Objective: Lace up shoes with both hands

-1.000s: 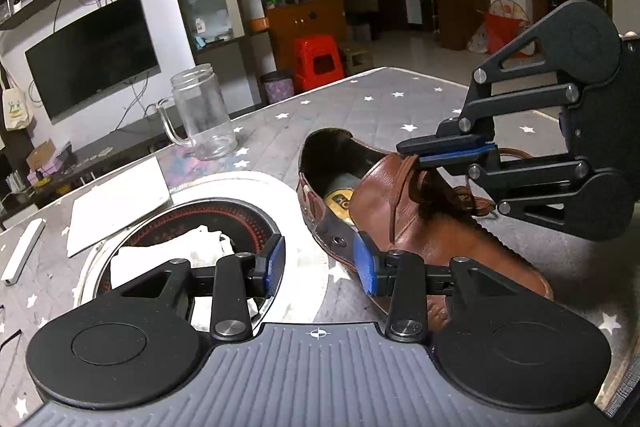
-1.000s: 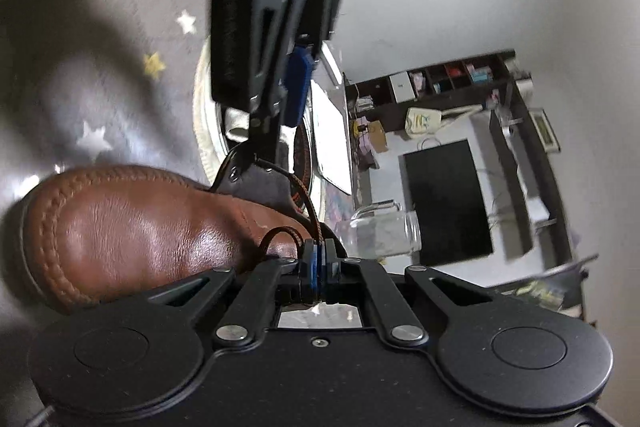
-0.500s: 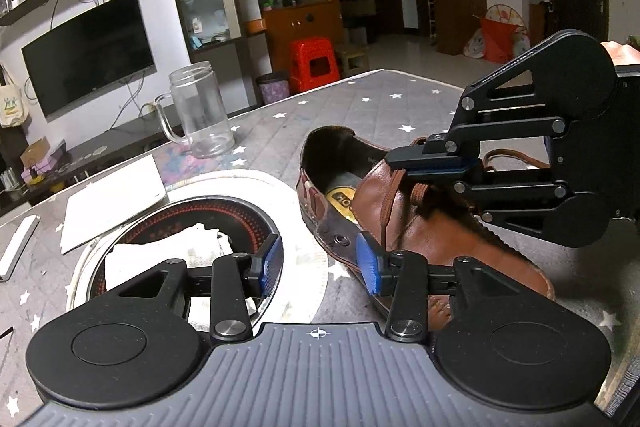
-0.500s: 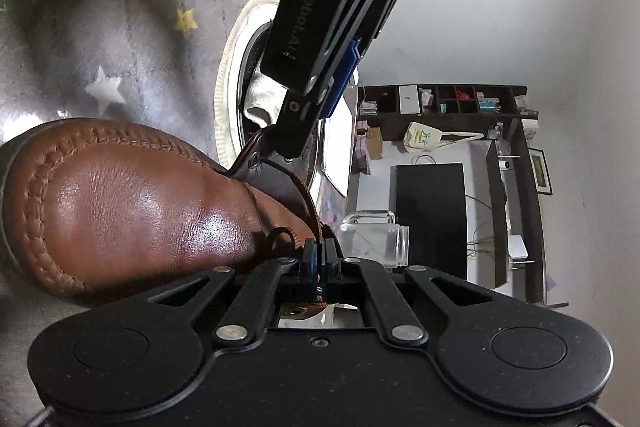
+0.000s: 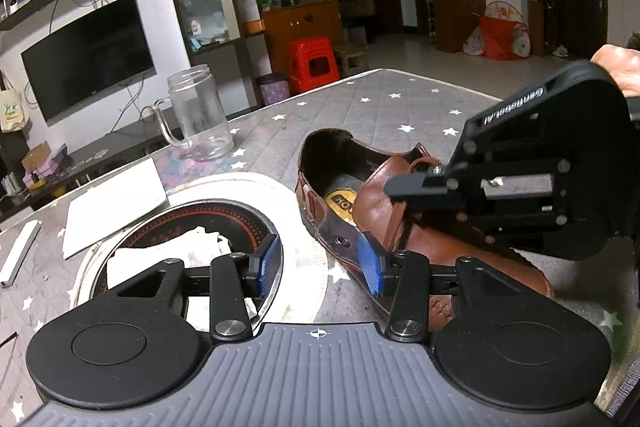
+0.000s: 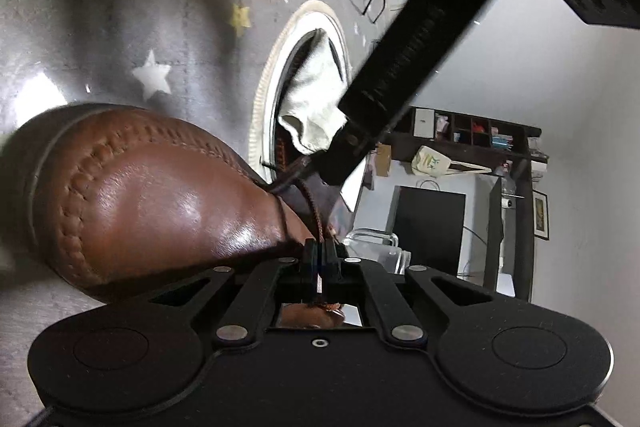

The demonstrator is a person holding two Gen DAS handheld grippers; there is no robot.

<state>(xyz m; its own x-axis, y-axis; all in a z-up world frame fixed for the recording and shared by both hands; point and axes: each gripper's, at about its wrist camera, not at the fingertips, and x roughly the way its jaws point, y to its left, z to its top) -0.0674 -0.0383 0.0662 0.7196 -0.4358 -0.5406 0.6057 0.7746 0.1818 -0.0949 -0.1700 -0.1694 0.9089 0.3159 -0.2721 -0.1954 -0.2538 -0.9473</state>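
A brown leather shoe point(image 5: 404, 211) lies on the star-patterned table cover, its opening toward the far side. My left gripper point(image 5: 319, 265) is open, with its blue pads point(image 5: 370, 269) just short of the shoe's near side and nothing between them. My right gripper point(image 5: 396, 187) reaches in from the right over the tongue, held by a hand. In the right wrist view the right gripper point(image 6: 320, 257) is shut on the brown lace point(image 6: 316, 215), which runs taut from the eyelets over the shoe's toe point(image 6: 160, 195). One black finger point(image 6: 384, 87) of the left gripper crosses above.
A round recessed burner point(image 5: 256, 187) holding a white cloth point(image 5: 192, 239) sits left of the shoe. Behind it are a white sheet point(image 5: 116, 199) and a glass mug point(image 5: 200, 115). A white bar point(image 5: 20, 251) lies at the far left. The table's far edge point(image 5: 380, 71) is behind the shoe.
The right gripper, still shut on the lace, has turned and dropped closer to the shoe's tongue, so the lace looks tauter. The left gripper has stayed open and hardly moved.
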